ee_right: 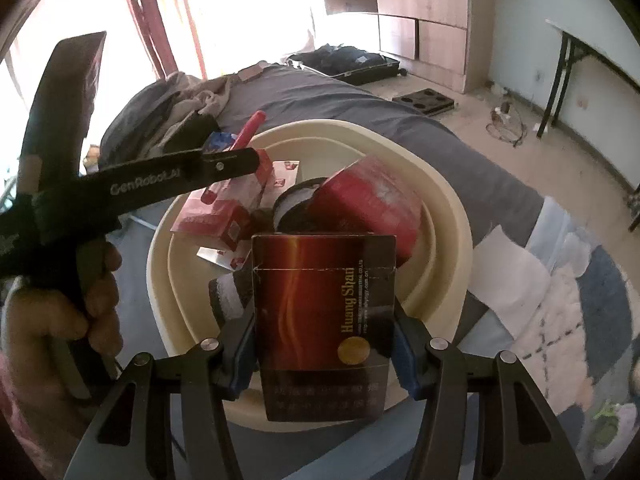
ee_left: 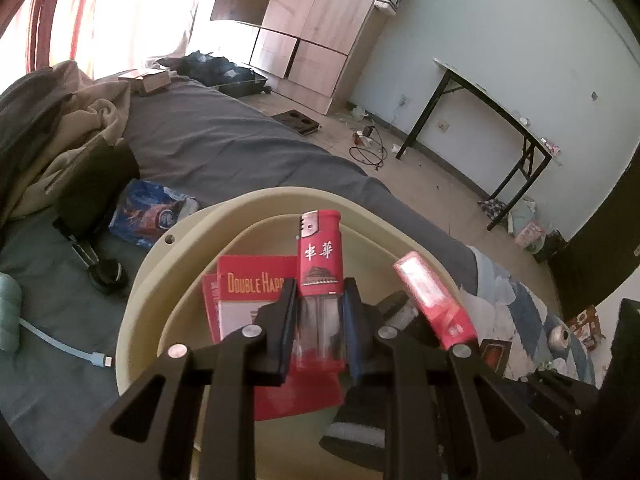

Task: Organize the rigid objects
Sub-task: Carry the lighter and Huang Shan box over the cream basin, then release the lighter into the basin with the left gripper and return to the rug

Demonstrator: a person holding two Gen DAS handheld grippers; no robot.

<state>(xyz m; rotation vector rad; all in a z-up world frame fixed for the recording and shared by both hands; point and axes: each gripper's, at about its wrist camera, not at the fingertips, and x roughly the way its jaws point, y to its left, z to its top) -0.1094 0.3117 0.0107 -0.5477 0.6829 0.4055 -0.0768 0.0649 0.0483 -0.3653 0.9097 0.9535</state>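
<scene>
Left gripper (ee_left: 319, 312) clamps a red lighter (ee_left: 320, 276) upright over the cream basin (ee_right: 452, 216); right gripper (ee_right: 325, 336) grips a dark cigarette pack (ee_right: 320, 312) above the basin's near rim, little clearance between them

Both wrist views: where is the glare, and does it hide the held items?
Left wrist: window blown out upper left; the lighter between the fingers stays sharp, edges bent by fisheye. Right wrist: window whites out top centre; the Huang Shan pack stays legible, its lower part in shadow.
</scene>
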